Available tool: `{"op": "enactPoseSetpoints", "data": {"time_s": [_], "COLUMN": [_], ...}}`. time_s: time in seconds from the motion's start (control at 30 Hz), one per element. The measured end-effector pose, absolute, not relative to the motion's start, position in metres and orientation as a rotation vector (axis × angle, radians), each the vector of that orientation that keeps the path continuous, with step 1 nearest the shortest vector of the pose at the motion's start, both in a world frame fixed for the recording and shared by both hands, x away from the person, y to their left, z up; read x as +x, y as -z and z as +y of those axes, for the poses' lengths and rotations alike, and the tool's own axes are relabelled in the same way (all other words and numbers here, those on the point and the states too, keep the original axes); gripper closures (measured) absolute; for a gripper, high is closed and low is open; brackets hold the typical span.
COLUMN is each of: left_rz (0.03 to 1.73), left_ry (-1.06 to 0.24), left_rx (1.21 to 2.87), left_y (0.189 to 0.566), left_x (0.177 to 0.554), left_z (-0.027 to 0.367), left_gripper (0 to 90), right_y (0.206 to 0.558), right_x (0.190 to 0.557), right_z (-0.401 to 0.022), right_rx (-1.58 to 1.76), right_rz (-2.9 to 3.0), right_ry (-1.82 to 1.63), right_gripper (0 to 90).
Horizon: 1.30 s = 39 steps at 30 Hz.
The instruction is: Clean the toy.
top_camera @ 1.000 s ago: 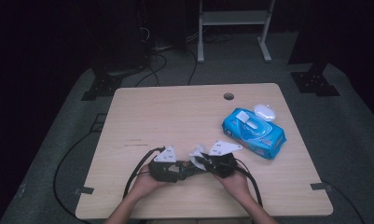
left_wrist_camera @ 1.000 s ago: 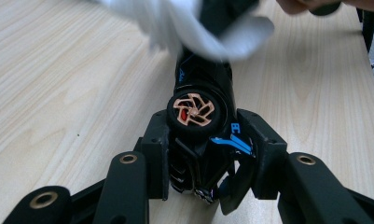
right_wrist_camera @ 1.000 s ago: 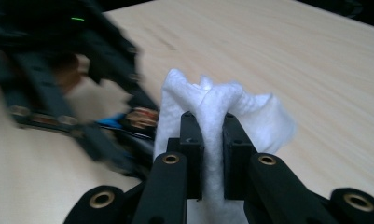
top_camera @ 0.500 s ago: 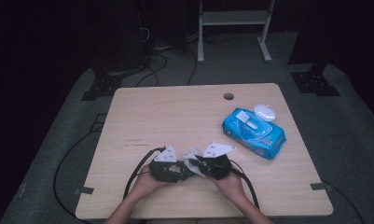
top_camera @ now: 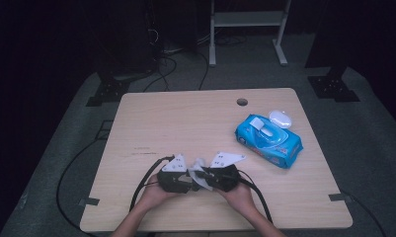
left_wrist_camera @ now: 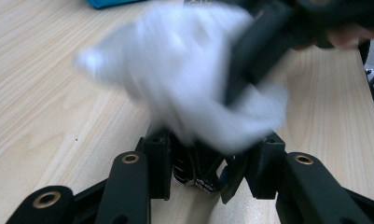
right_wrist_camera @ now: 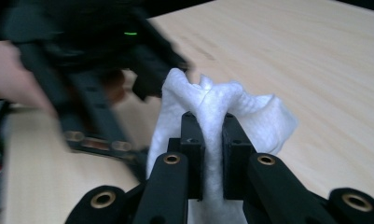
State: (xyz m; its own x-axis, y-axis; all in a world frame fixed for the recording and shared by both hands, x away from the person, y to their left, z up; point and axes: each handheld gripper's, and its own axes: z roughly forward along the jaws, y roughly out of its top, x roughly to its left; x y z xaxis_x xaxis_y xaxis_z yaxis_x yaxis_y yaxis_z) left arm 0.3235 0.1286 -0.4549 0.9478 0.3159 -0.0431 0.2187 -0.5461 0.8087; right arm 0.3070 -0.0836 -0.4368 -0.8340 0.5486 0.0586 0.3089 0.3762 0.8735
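Here, one white wipe (right_wrist_camera: 212,112) is pinched between two tools near the counter's (top_camera: 185,118) near edge: the right tool (right_wrist_camera: 211,140) is pressed together on it, and the left tool (left_wrist_camera: 208,158) has just been closing around its other end. One blue wipe pack (top_camera: 268,139) lies far right; its print cannot be read.

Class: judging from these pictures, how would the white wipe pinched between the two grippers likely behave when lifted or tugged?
The white wipe is probably floppy: it bunches and folds around the right gripper. Likely light, since a small pinch carries it.
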Motion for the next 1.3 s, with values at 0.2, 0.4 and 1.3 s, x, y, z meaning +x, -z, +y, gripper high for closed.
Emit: {"op": "enactPoseSetpoints", "data": {"time_s": [0.2, 0.4, 1.3], "left_rz": [0.383, 0.376, 0.368], "left_ry": [-0.117, -0.115, -0.191], "left_rx": [2.158, 2.168, 2.193], "left_y": [0.456, 0.455, 0.452], "left_x": [0.324, 0.323, 0.326], "left_z": [0.127, 0.128, 0.136], "left_gripper": [58.9, 59.0, 60.1], "right_y": [0.439, 0.438, 0.436], "right_x": [0.309, 0.305, 0.312], "right_z": [-0.089, -0.08, -0.133], "right_rx": [0.809, 0.733, 0.876], "right_rz": [2.378, 2.431, 2.302], "right_ry": [-1.46, -1.472, -1.345], "right_gripper": [81.7, 81.6, 81.8]}}
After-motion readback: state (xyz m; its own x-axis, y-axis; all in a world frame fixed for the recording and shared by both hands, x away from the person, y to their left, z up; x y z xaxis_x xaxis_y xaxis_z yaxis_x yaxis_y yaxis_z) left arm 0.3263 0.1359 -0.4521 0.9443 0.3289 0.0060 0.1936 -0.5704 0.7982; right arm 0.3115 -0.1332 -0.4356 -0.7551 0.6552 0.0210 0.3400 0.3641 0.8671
